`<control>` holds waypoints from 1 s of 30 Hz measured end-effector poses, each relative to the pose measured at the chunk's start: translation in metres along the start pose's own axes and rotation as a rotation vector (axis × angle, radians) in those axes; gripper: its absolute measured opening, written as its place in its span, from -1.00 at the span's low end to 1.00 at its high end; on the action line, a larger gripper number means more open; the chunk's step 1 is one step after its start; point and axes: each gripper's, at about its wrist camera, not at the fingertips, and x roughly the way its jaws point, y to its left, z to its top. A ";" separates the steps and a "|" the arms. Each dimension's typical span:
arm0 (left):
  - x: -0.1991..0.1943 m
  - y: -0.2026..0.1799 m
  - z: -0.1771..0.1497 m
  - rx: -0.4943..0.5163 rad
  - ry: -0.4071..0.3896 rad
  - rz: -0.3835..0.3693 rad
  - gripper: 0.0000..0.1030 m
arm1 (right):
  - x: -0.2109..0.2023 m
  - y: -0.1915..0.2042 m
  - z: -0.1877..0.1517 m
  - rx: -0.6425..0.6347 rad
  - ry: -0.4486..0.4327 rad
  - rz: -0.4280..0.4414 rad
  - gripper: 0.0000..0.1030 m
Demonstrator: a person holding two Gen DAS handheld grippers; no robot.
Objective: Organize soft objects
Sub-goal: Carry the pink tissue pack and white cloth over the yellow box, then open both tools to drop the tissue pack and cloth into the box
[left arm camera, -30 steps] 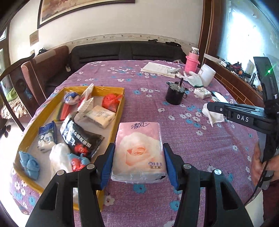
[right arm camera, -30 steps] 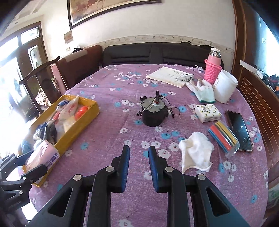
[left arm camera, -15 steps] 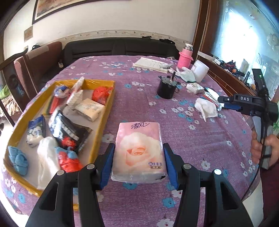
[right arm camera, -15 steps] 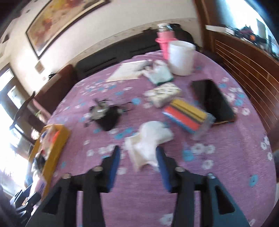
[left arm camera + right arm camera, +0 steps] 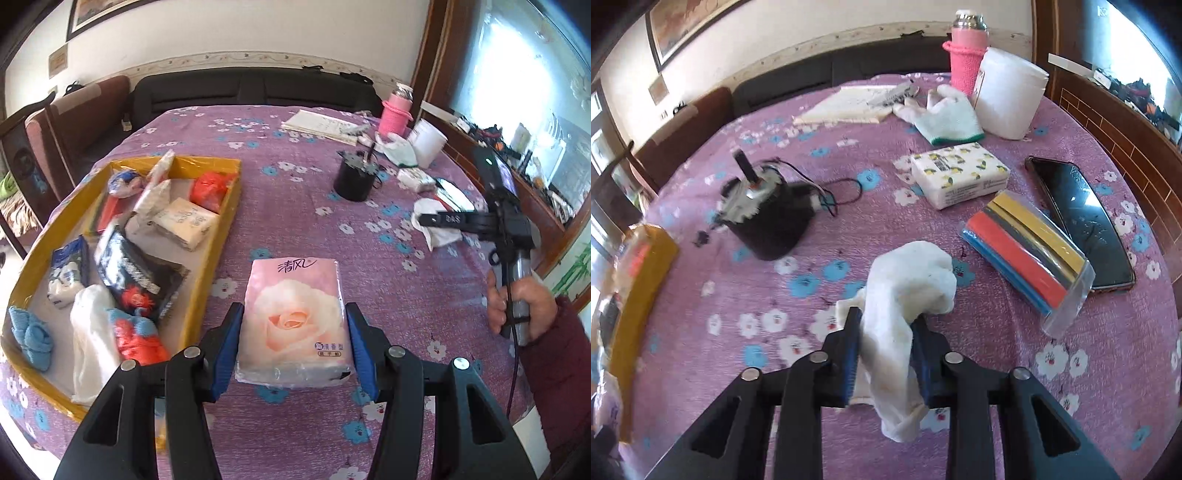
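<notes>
My left gripper (image 5: 293, 343) is shut on a pink rose-print tissue pack (image 5: 293, 317) and holds it above the purple cloth, just right of the yellow tray (image 5: 218, 236). The tray holds several soft items: tissue packs, white and blue socks, red bags. My right gripper (image 5: 888, 349) has its jaws around a crumpled white cloth (image 5: 908, 291) lying on the table; whether it is fully clamped is unclear. In the left wrist view the right gripper (image 5: 424, 220) sits over that cloth (image 5: 437, 225).
A black motor with wires (image 5: 764, 218), a lemon-print tissue pack (image 5: 960, 175), a bag of coloured sponges (image 5: 1027, 254), a phone (image 5: 1078, 218), a white glove (image 5: 945, 118), a white jar (image 5: 1008, 99), a pink bottle (image 5: 967, 59) and papers (image 5: 849, 107) lie on the table.
My right gripper moved forward and right to the white cloth, opened and now has its jaws around it. My left gripper still holds the pink pack and has shifted slightly.
</notes>
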 end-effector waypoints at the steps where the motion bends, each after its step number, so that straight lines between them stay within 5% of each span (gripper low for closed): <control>1: -0.003 0.005 0.001 -0.011 -0.005 -0.003 0.03 | -0.004 0.002 -0.001 0.000 -0.009 0.008 -0.62; 7: -0.027 0.051 0.011 -0.096 -0.048 0.005 0.03 | -0.042 0.026 -0.002 0.001 -0.059 0.127 -0.62; 17: -0.056 0.159 0.020 -0.238 -0.083 0.186 0.04 | -0.078 0.149 -0.007 -0.202 -0.086 0.336 -0.61; 30: 0.016 0.221 0.079 -0.253 0.023 0.214 0.04 | -0.054 0.271 -0.021 -0.374 -0.014 0.422 -0.60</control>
